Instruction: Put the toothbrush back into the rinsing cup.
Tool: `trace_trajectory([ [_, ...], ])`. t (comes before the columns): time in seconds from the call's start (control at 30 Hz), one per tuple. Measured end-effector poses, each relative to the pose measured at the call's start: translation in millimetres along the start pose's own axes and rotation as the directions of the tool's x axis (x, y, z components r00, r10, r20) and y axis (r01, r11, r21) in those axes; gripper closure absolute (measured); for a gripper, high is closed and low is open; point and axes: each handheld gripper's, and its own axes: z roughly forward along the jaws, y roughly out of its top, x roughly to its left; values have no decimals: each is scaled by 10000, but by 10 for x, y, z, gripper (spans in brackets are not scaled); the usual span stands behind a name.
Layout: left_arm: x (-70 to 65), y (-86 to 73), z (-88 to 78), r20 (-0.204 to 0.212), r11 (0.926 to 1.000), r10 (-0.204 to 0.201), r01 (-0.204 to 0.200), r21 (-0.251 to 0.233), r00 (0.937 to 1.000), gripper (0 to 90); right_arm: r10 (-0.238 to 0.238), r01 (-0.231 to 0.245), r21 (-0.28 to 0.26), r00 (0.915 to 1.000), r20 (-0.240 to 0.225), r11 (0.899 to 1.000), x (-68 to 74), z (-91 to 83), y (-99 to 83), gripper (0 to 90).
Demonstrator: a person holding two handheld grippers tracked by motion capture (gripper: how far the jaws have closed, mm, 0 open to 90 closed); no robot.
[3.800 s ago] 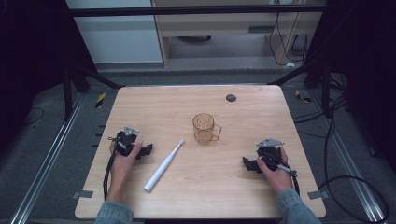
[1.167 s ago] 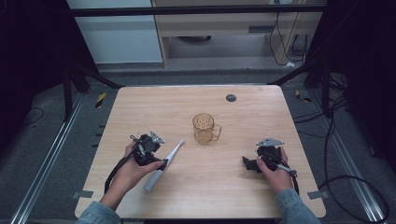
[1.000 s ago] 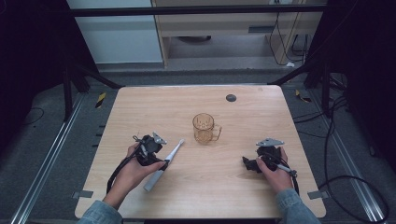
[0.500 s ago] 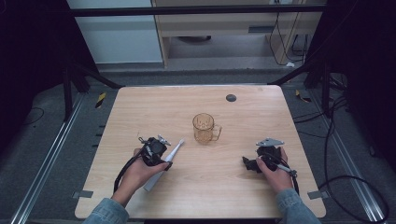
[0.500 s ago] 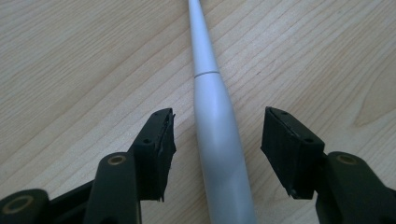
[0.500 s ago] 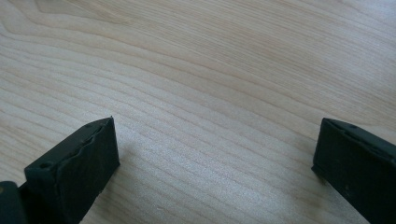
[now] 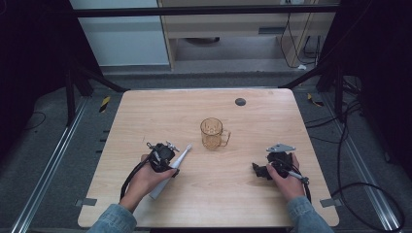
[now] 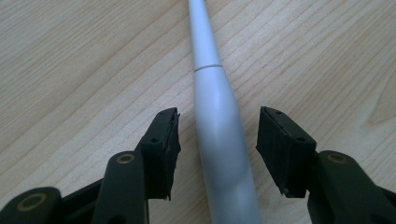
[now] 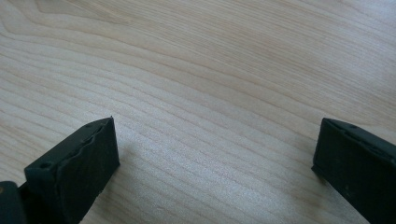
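Table (image 7: 145, 111): 1 toothbrush (image 8: 219, 140), 1 cup (image 7: 212, 133), 2 hand-held grippers.

The worktop (image 7: 252, 194) is pale wood with a matt, fine-grained finish. The toothbrush (image 8: 218, 140) looks like smooth white plastic with a soft sheen. The mug (image 7: 212, 133) is clear amber, glossy. The jaws are matt black plastic.

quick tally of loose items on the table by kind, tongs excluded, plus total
White electric toothbrush: 1
Clear amber mug: 1
Total: 2
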Motion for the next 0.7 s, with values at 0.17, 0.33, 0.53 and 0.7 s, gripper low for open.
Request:
trace_trajectory([
  [0.17,15,-33,18,18,9999,-82,83,-65,10000,485,7,-7,0,10000,-5,10000,0,0,0,3],
  [0.33,20,-40,47,51,10000,-44,44,53,10000,495,-16,16,-2,10000,21,10000,-1,2,0,3],
  [0.53,36,-22,59,62,9999,-43,43,105,10000,516,5,-5,1,10000,-3,10000,0,0,0,3],
  [0.7,31,-17,76,125,9999,-11,9,123,9999,548,5,-5,1,10000,-4,10000,0,0,0,3],
])
